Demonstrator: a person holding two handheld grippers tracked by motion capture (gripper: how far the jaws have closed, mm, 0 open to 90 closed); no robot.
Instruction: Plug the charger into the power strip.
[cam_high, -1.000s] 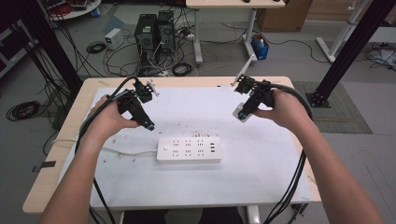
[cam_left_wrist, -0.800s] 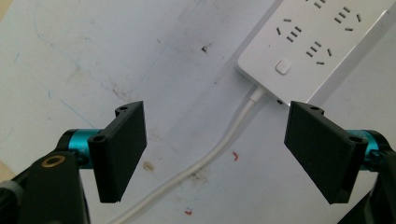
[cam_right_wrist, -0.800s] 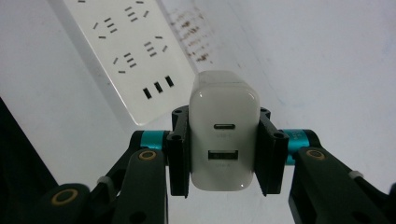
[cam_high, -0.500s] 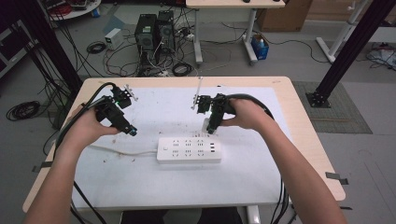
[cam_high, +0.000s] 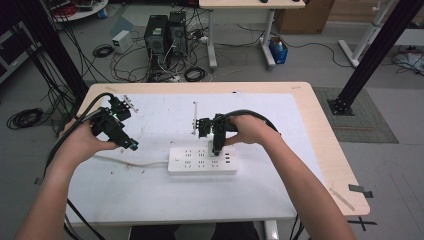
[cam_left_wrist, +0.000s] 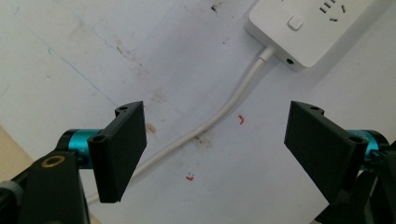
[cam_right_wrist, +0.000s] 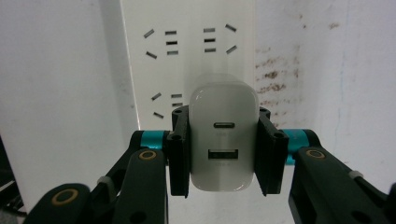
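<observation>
- Right gripper (cam_right_wrist: 224, 154), nearest the lens in the right gripper view: jaws clamped on the two flat sides of a white USB charger (cam_right_wrist: 224, 144), port face toward the camera, one oval port above one rectangular port.
- Charger sits over the power strip (cam_right_wrist: 187, 56); in the high view the right gripper (cam_high: 216, 149) holds it at the strip's (cam_high: 202, 161) right half, on or just above the socket face.
- Handling, by judgement: charger looks light, rigid, smooth glossy plastic, so likely slippery. Side grip on the flat faces seems the sound hold; it leaves the prong end free to go into a socket.
- Strip looks light too and may slide or tip under a push; its stiff white cord (cam_left_wrist: 219, 116) runs off left across the table (cam_high: 150, 200).
- Left gripper (cam_left_wrist: 215, 144): jaws wide apart, nothing between them, hovering over cord and bare tabletop just short of the strip's switch end (cam_left_wrist: 299, 28). In the high view it (cam_high: 131, 145) stands left of the strip, apart from it.
- Hard to tell: charger's prongs are hidden behind its body; whether they are already in the slots or just above cannot be made out.
- Which socket lies under the charger is hidden too.
- Far floor behind the table: computer towers (cam_high: 165, 32) and tangled cables, detail too small.
</observation>
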